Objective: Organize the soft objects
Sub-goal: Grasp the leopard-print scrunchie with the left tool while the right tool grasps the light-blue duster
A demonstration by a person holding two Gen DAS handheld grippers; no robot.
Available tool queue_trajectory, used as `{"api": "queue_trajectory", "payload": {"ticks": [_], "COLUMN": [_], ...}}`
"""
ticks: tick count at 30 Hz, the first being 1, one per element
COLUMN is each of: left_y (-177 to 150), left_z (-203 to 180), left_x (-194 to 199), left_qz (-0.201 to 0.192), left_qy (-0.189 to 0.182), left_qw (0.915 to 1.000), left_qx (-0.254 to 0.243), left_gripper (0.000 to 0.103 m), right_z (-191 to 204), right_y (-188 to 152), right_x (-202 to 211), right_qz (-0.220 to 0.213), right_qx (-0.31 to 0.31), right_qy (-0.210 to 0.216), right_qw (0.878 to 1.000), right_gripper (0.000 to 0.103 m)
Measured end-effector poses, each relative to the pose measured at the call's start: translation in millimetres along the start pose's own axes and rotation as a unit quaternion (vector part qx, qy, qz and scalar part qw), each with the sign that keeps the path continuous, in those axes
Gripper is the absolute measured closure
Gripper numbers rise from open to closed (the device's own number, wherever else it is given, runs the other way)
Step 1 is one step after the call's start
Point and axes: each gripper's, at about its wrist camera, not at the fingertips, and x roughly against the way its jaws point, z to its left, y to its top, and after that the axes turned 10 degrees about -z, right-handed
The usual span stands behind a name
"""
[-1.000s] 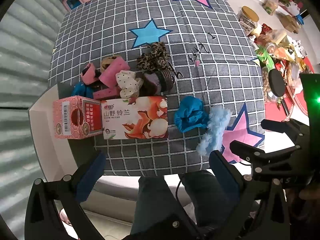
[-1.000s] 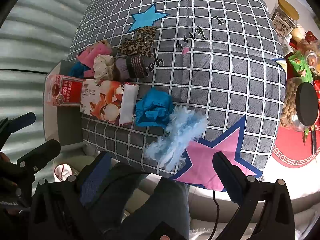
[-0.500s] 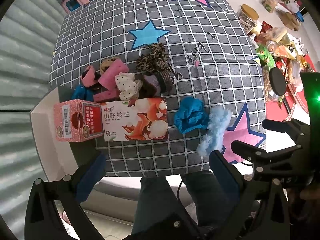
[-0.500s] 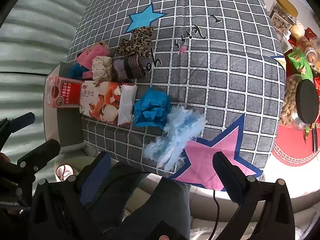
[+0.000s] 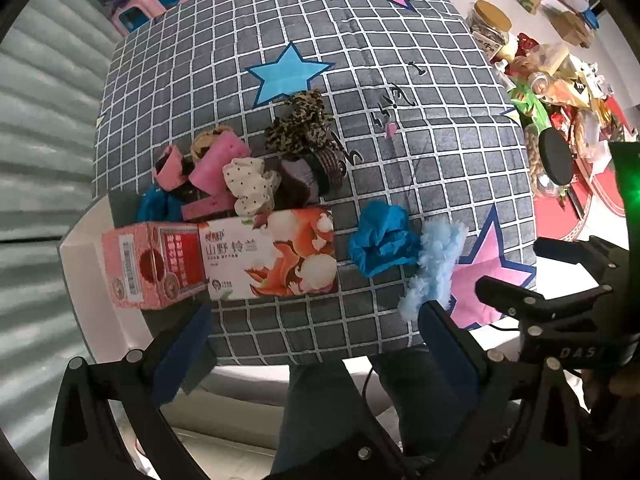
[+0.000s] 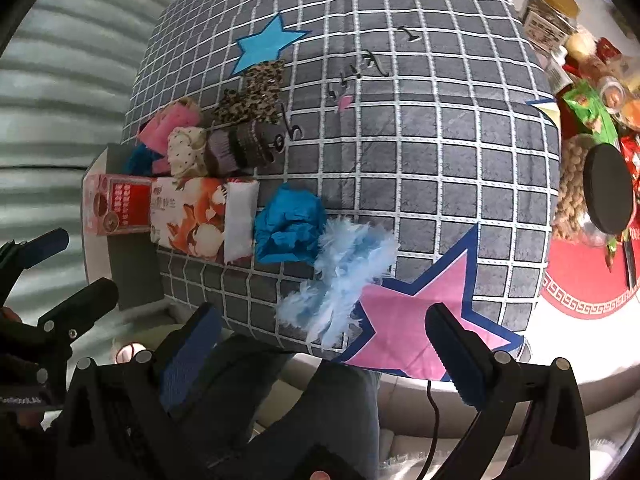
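Surface: grey checked cloth (image 5: 440,168) with stars; far half bare, near edge beside both grippers.
Soft objects: blue crumpled cloth (image 5: 380,240) touching pale blue fluffy piece (image 5: 434,264); pile of scrunchies (image 5: 248,176) behind tissue pack (image 5: 272,254).
Left gripper (image 5: 316,344): fingers apart, empty.
Right gripper (image 6: 320,344): fingers apart, empty.
Change: views almost unchanged.

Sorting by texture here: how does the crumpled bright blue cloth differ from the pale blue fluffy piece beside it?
The crumpled bright blue cloth is smooth, saturated blue and bunched into a compact wad; the pale blue fluffy piece is feathery, much lighter and stretched out long. The cloth sits nearer the tissue pack, the fluffy piece nearer the pink star. Both lie loose on the checked cover.
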Motion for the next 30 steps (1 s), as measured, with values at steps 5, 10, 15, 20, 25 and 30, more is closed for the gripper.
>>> {"api": "queue_trajectory", "payload": {"ticks": [5, 10, 15, 20, 25, 30], "left_y": [12.6, 34.9, 62.9, 90.9, 115.4, 131.8], "left_z": [8.8, 21.8, 25.6, 20.9, 20.7, 20.5], "left_x": [-8.4, -23.5, -50.1, -85.8, -126.7, -158.7], "left_qz": [-0.006, -0.013, -0.016, -0.019, -0.012, -0.006], "left_qy": [0.002, 0.003, -0.003, 0.003, 0.013, 0.027], "left_qw": [0.9998, 0.9995, 0.9989, 0.9977, 0.9975, 0.9974], "left_qx": [-0.016, -0.029, -0.044, -0.065, -0.068, -0.067], "left_gripper": [0.0, 0.0, 0.0, 0.0, 0.0, 0.0], "right_z": [-4.4, -6.3, -8.2, -11.9, -12.1, -7.8], "right_y": [2.4, 2.3, -2.8, -13.4, -25.8, -31.5], "right_x": [0.8, -7.5, -29.3, -54.8, -85.0, -105.1], "right_qz": [-0.021, -0.026, -0.014, -0.014, 0.0, 0.001], "right_qx": [-0.029, -0.061, -0.089, -0.116, -0.134, -0.135], "right_qy": [0.0, -0.024, -0.057, -0.071, -0.083, -0.083], "right_qw": [0.999, 0.998, 0.994, 0.991, 0.987, 0.987], "right_gripper": [0.001, 0.001, 0.001, 0.001, 0.001, 0.001]}}
